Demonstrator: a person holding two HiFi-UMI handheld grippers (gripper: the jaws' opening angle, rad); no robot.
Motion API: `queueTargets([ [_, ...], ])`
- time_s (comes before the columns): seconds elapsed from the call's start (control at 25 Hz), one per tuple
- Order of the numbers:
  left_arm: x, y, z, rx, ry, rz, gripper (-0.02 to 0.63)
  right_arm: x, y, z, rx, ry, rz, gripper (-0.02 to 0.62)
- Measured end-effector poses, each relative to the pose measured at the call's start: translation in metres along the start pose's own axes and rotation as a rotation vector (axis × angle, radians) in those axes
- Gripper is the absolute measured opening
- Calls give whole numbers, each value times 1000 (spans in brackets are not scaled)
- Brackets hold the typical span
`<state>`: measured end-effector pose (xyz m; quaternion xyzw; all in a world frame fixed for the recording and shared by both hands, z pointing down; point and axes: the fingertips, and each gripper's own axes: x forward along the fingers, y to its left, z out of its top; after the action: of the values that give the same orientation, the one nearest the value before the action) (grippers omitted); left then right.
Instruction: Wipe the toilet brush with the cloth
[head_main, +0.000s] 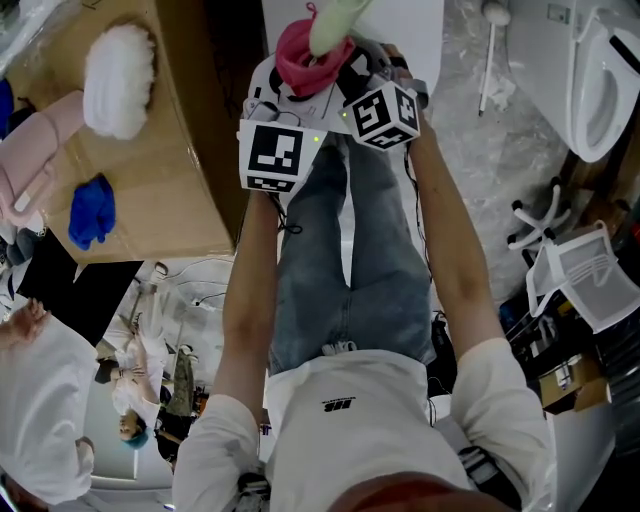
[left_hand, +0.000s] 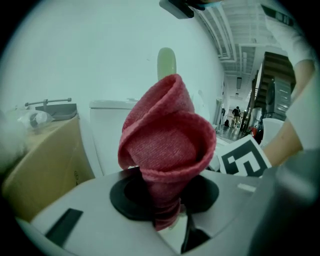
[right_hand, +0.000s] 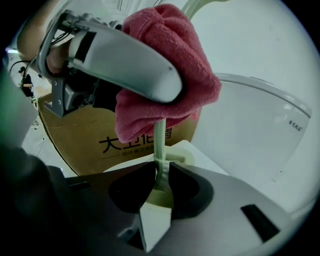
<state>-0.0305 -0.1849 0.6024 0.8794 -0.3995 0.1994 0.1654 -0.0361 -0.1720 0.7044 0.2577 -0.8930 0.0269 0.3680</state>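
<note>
Right gripper (right_hand: 161, 175): jaws closed on the brush (right_hand: 159, 137), pads pressing its thin pale handle. The brush stands up out of that gripper, its long axis running straight away from the jaws.

Left gripper (left_hand: 165, 200): jaws pinched on the gathered tail of the cloth (left_hand: 167, 142), the rest flaring out in a cone.

The cloth sits just above the right gripper, folded round the handle. The brush's pale end shows past the cloth's top edge.

Judgement: the wipe must run along the handle, toward or away from the right gripper. The left gripper travels and the right only anchors. Cannot tell how firmly the cloth bears on the handle.
</note>
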Motion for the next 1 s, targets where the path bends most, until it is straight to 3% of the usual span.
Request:
queueTargets([
  [0.72,-36,-3,97,18,-141,-46,144,1,1,-1,-14,31,-12,77],
  [1.0,-45,-1,126,-16,-188,-49,176,1,1,-2,-22,38,-13,77],
])
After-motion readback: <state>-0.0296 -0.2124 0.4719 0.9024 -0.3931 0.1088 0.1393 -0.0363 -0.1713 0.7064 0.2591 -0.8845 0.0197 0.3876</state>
